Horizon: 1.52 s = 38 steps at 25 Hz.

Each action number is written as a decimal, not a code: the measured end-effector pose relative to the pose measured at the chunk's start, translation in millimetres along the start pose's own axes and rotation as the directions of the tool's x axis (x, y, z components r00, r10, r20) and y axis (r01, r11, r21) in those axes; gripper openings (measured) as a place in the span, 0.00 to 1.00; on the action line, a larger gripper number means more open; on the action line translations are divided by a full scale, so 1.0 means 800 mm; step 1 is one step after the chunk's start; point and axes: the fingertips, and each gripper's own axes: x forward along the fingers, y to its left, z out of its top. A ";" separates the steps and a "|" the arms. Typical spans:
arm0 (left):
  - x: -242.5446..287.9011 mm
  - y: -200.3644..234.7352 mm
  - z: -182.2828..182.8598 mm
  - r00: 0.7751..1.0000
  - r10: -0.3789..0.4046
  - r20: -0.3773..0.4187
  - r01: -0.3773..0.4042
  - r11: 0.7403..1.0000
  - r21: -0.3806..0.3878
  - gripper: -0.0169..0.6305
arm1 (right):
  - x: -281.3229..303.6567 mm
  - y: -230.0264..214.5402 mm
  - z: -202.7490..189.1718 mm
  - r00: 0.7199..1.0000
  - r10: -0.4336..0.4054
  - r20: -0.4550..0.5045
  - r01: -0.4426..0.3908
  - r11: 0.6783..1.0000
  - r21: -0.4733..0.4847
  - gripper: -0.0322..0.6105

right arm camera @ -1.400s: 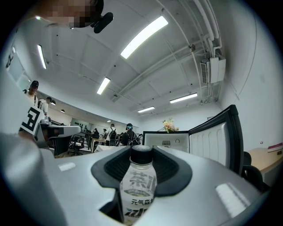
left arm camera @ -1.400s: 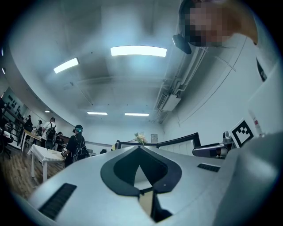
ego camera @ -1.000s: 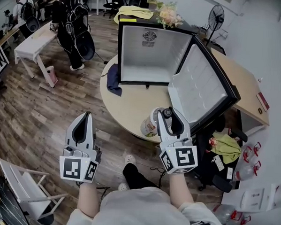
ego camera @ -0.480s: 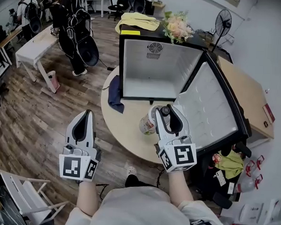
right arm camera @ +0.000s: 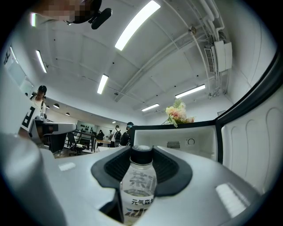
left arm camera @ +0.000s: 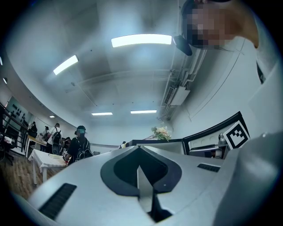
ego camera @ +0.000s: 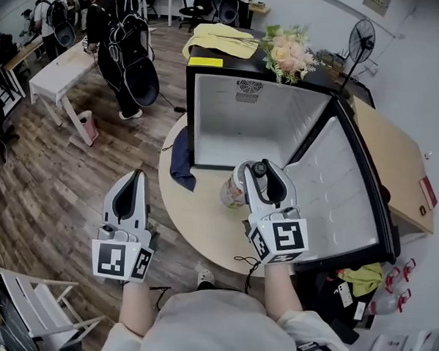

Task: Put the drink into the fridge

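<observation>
In its own view my right gripper (ego camera: 260,172) is clamped on the drink (right arm camera: 138,187) — a clear bottle, upright, black cap on top — which the head view half hides behind the jaws. The head view places the bottle over the round table (ego camera: 203,214), just in front of the open fridge (ego camera: 244,128) and outside its white cavity. My left gripper (ego camera: 136,180) hangs over the wooden floor (ego camera: 72,185) off the table's left edge — its own view shows the jaws pressed together.

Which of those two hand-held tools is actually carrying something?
The right tool: it grips a drink bottle. The left tool is closed on nothing.
</observation>
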 end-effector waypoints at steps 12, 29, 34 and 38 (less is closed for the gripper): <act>0.045 -0.001 -0.021 1.000 0.027 -0.004 -0.027 1.000 -0.002 0.04 | 0.055 -0.046 -0.018 1.000 0.013 -0.008 -0.013 1.000 0.004 0.30; 0.109 0.042 -0.056 0.998 -0.018 -0.055 0.017 1.000 -0.023 0.04 | 0.149 -0.066 -0.067 0.996 -0.032 -0.080 0.033 0.999 0.012 0.30; 0.136 0.067 -0.069 0.996 -0.058 -0.061 0.056 0.998 -0.037 0.04 | 0.182 -0.069 -0.085 0.993 -0.069 -0.100 0.069 0.998 -0.002 0.30; 0.159 0.082 -0.074 0.993 -0.097 -0.061 0.094 0.994 -0.049 0.04 | 0.206 -0.075 -0.098 0.987 -0.102 -0.120 0.101 0.995 -0.014 0.30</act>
